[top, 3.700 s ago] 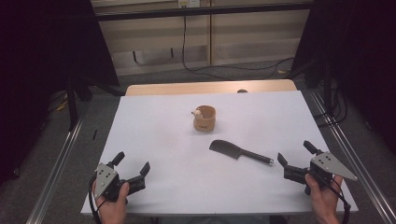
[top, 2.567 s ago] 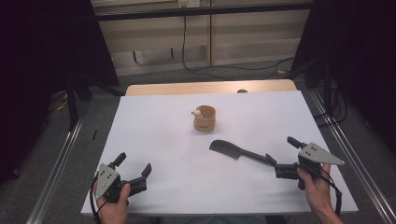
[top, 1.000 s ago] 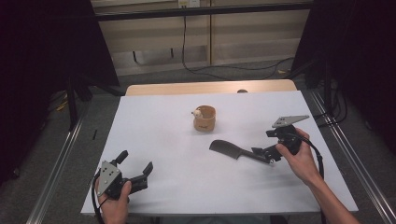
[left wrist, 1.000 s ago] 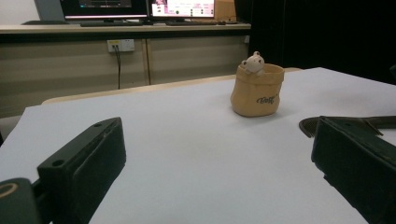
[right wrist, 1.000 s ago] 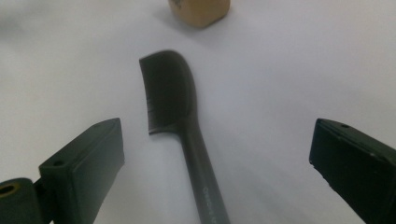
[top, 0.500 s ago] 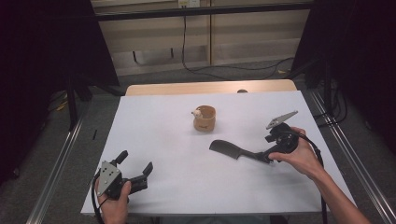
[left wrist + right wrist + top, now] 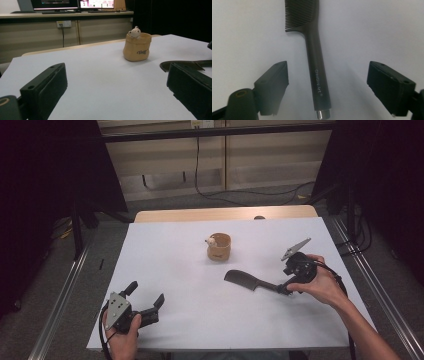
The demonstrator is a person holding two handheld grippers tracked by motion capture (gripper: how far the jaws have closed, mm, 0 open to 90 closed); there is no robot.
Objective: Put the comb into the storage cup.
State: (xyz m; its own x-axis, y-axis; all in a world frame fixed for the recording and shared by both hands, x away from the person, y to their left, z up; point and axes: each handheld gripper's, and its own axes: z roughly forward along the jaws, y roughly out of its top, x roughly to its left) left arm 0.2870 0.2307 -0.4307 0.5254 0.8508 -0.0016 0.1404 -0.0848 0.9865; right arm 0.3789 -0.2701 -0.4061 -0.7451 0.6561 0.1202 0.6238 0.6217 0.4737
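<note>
- Lying flat on the white tabletop point(image 7: 190, 320), the black comb point(image 7: 250, 282) sits right of centre, its toothed head pointing toward the middle and its handle toward the person's right hand point(image 7: 324, 287).
- The right claw point(image 7: 283, 289) is poised over the end of the handle; in the right gripper view the handle point(image 7: 318, 82) runs up between the two jaws, with clear gaps of tabletop on either side.
- Its jaws have just been closing in on the handle, yet the pads do not touch it, so this claw is open with the comb between the jaws.
- White lettering shows along the handle, and a small silver cap point(image 7: 323, 114) finishes its end.
- The left claw point(image 7: 146, 301) rests at the near left corner of the tabletop, held in the left hand point(image 7: 122, 340), jaws spread wide with nothing between them, well apart from the comb.
- A small tan cup point(image 7: 219, 247) with a little bear figure point(image 7: 135, 31) peeking over its rim stands behind the comb, near the tabletop's middle.
</note>
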